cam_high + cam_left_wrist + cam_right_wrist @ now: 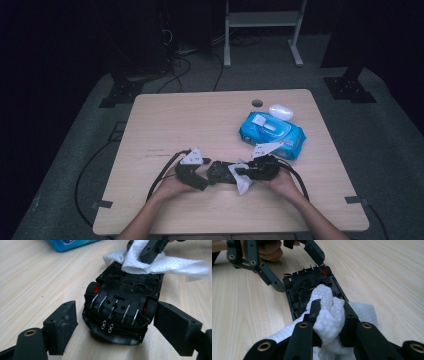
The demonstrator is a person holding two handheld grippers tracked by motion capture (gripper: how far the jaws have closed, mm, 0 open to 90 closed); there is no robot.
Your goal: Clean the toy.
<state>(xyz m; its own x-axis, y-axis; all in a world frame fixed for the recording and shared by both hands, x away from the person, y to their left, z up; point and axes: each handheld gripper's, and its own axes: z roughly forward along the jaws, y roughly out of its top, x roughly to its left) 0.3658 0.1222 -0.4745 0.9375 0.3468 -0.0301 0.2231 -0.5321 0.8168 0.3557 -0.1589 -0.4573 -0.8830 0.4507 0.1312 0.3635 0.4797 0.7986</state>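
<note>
Desk (165,115): a black toy car (120,312) lies upside down near its front edge. Left gripper (113,326): fingers spread wide either side of the car, clear of it. Right gripper (329,315): fingers clamp a white wipe (328,312) onto the underside. Wiping appears underway, unfinished.

We are in what looks like a lab or recording room: a bare wooden counter (165,120) on grey carpet (395,150), dark surroundings, loose cables (180,67), black stand bases (348,88) and a white metal frame (262,20) behind.
</note>
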